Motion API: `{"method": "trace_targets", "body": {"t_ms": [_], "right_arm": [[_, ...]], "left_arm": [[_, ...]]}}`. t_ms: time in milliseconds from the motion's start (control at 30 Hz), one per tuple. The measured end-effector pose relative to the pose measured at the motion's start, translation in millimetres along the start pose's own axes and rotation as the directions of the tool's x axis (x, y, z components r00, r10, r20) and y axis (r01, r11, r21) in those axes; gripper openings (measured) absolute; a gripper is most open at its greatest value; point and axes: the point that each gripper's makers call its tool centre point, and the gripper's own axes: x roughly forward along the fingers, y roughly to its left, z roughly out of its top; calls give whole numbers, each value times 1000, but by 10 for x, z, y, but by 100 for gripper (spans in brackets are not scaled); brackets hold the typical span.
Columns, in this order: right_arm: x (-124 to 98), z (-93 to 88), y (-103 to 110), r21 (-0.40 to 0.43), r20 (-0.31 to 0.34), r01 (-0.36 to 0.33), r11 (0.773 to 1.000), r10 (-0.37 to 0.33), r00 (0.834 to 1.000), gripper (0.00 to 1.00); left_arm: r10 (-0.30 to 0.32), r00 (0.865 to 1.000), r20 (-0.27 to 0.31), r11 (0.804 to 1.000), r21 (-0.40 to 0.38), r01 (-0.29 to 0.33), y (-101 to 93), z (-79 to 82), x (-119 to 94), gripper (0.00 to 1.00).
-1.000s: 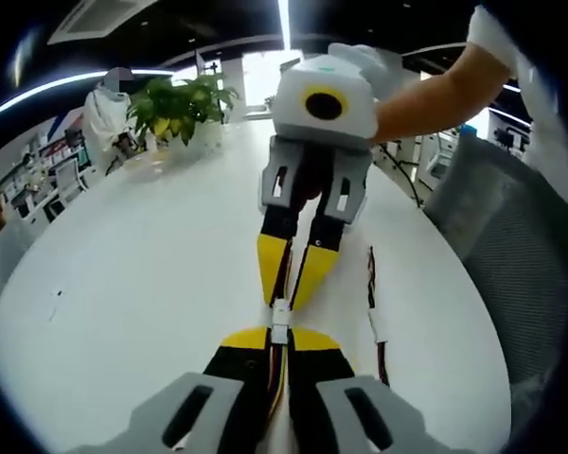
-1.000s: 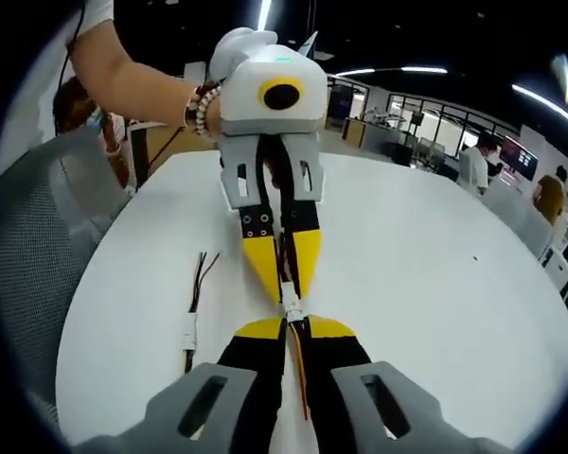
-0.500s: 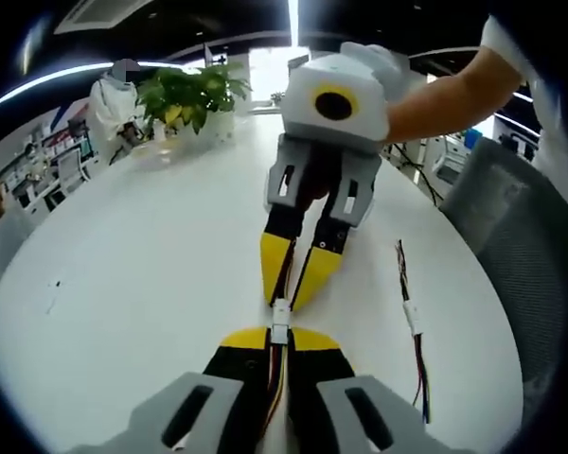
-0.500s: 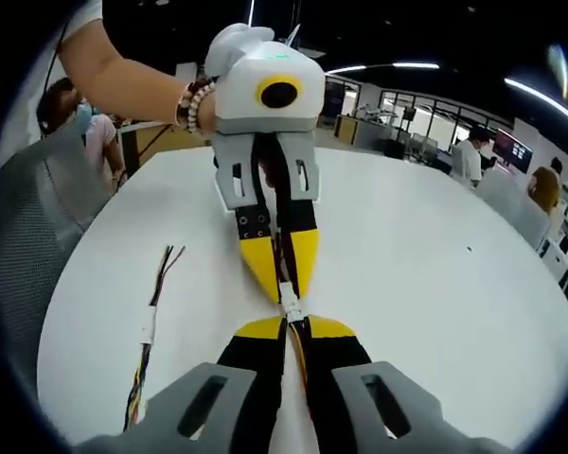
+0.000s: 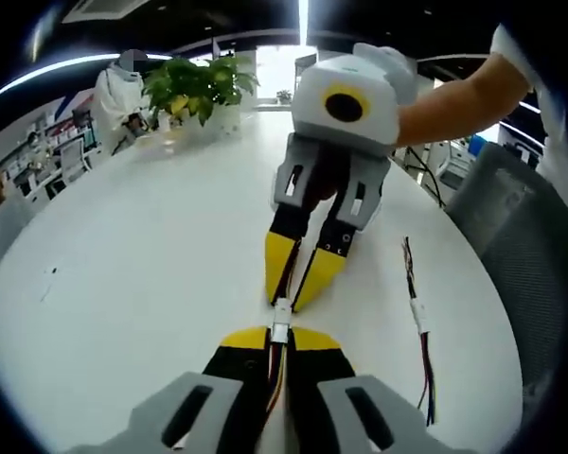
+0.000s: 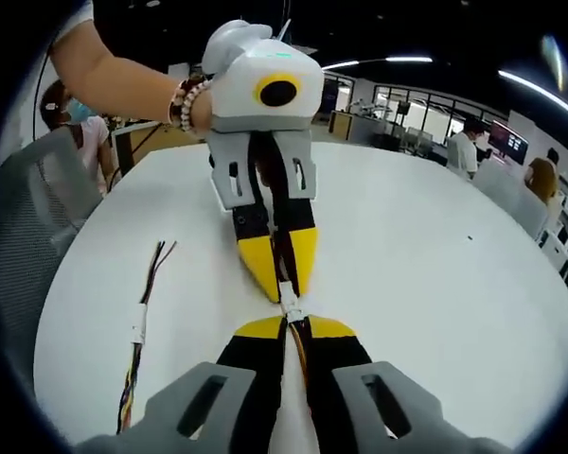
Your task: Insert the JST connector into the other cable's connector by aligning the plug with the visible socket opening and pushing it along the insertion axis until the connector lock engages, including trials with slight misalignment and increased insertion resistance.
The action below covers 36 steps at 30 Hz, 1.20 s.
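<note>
I have the left gripper [image 5: 278,342] pinched narrow on its cable just behind the white connector [image 5: 280,332], which sits right at my fingertips. Straight ahead, tip to tip with me, the right gripper [image 5: 294,300] is pinched the same way on the other cable, its white connector [image 5: 282,308] touching mine, so the two halves are meeting between the two grippers, above the white surface [image 5: 142,255].

I judge these parts light, small and brittle, on limp wires that bend under any push, so holding tight behind the plastic body, as both grippers do, is the right place.

The left gripper view gives me a spare cable [image 5: 418,326] lying off to the side of the right gripper, plus a potted plant [image 5: 191,87] far ahead. The right gripper view shows the joint [image 6: 290,308] from the opposite side; whether the lock has caught, I cannot tell.
</note>
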Motion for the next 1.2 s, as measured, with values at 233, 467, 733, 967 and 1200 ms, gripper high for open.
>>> {"method": "trace_targets", "body": {"t_ms": [233, 467, 733, 967, 1200], "right_arm": [[-7, -2, 0, 34, 13, 0, 999, 0, 1000, 5], [-15, -8, -15, 44, 12, 5, 999, -6, 1000, 7], [-44, -19, -54, 55, -1, 21, 998, -21, 1000, 9], [-250, 92, -68, 48, 33, 46, 998, -48, 998, 10], [-448, 74, 89, 53, 43, 45, 998, -48, 998, 14]], "left_arm": [[1, 1000, -2, 1000, 6, -1, 7, -10, -13, 1], [5, 1000, -5, 1000, 5, -5, 18, -24, -28, 2], [18, 999, -28, 1000, 19, -18, 15, -47, -61, 6], [80, 997, -23, 997, 11, -80, 43, -8, -270, 13], [113, 993, 30, 993, -31, -112, -141, 12, -430, 15]]}}
